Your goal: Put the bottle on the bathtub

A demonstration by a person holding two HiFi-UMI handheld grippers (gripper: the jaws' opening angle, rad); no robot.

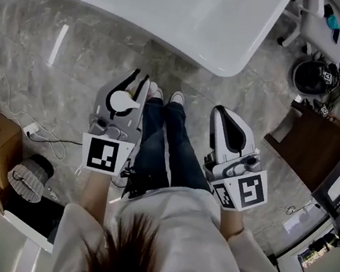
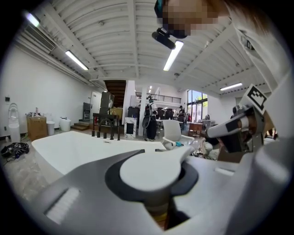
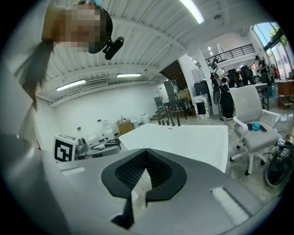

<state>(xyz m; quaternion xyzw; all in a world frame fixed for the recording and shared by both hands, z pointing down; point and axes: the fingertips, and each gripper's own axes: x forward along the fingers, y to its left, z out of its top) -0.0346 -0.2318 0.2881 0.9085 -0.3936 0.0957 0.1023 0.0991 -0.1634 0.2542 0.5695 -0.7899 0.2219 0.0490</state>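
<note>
Two grippers, one bottle, one bathtub. Left gripper (image 1: pixel 139 79) clamped on bottle (image 1: pixel 123 100), white cap showing between jaws. Right gripper (image 1: pixel 217 111) to its right, jaws together, nothing held. Bathtub (image 1: pixel 177 11) far, apart from bottle and both grippers.

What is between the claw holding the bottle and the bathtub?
Only bare grey marble floor, seen in the head view, separates the left claw, shut on the bottle, from the white bathtub.

White pump-capped bottle (image 1: pixel 124 101) upright in left gripper (image 1: pixel 140 76), apart from glossy white bathtub (image 1: pixel 177 11) ahead
</note>
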